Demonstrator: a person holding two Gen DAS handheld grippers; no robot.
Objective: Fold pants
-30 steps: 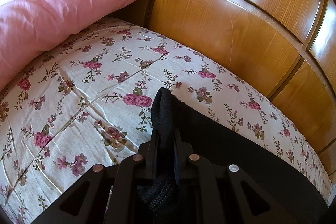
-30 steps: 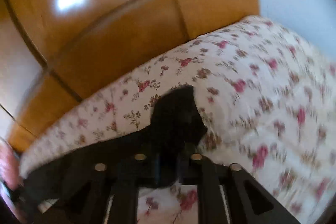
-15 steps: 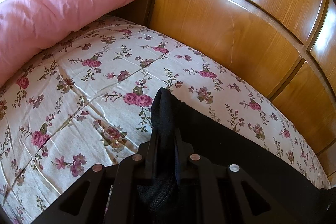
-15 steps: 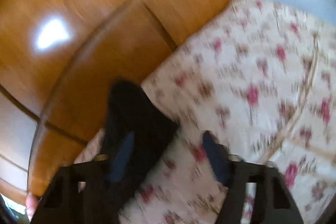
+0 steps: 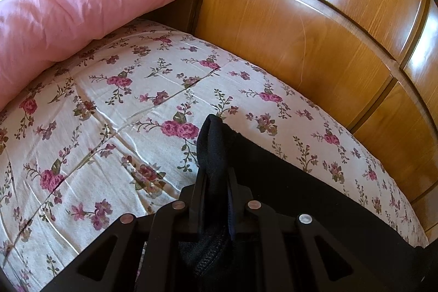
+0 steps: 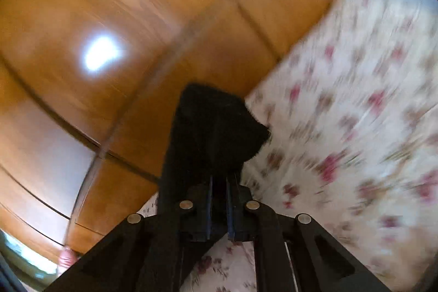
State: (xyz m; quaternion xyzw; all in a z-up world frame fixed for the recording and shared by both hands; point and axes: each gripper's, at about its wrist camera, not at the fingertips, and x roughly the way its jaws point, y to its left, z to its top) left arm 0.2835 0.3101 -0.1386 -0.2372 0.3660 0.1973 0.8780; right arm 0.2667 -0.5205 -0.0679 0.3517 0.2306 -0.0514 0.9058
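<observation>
The black fabric pants (image 5: 301, 199) lie along the bed's floral-printed sheet (image 5: 109, 127) beside the glossy wooden wardrobe panels (image 5: 287, 40), one bunched end pinched in the narrowed fingers of the left gripper (image 5: 216, 182). The right gripper (image 6: 219, 182) has just closed its fingers on the other bunched end, held above the sheet. A long pink pillow (image 5: 82, 4) rests at the bed's far end.
</observation>
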